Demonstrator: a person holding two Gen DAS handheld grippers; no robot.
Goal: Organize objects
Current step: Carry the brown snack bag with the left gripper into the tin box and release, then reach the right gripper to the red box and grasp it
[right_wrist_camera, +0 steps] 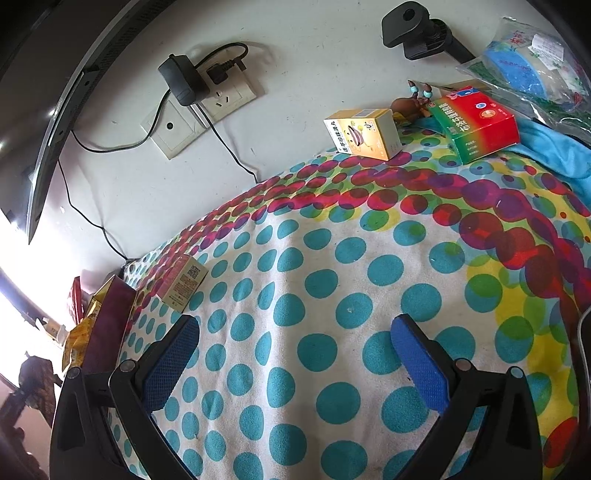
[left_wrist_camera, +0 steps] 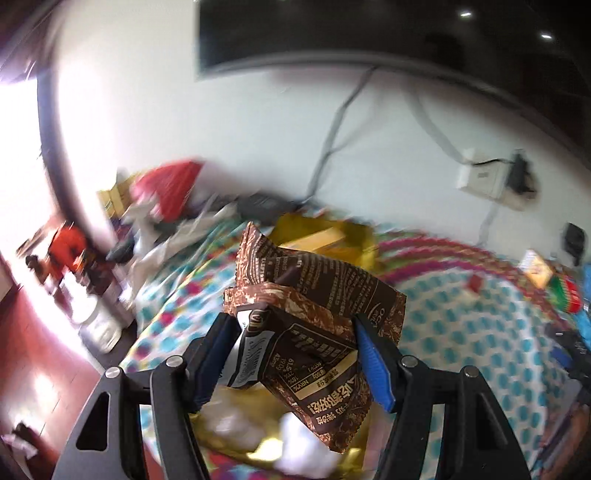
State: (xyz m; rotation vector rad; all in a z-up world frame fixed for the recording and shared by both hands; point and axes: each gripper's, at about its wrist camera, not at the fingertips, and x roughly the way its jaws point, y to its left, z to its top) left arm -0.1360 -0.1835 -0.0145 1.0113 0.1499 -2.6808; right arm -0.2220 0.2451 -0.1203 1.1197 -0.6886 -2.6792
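Note:
In the left wrist view my left gripper [left_wrist_camera: 295,325] is shut on a bundle of brown snack packets [left_wrist_camera: 314,295], its blue pads pressing both sides, held above a gold bag [left_wrist_camera: 240,435] with white wrapped pieces inside. A second gold bag [left_wrist_camera: 325,232] lies behind on the dotted cloth [left_wrist_camera: 461,332]. In the right wrist view my right gripper [right_wrist_camera: 295,332] stands open over the dotted cloth [right_wrist_camera: 314,280] with nothing between its fingers. A yellow box [right_wrist_camera: 364,133] and a red-green box [right_wrist_camera: 476,122] stand at the far edge by the wall.
A small beige box [right_wrist_camera: 183,282], a maroon box [right_wrist_camera: 109,325] and yellow packets [right_wrist_camera: 79,339] sit at the cloth's left edge. A plastic bag [right_wrist_camera: 528,66] and a blue towel [right_wrist_camera: 554,147] lie far right. Wall sockets [right_wrist_camera: 207,107] with cables and a screen [left_wrist_camera: 369,33] are behind; red clutter [left_wrist_camera: 170,188] is left.

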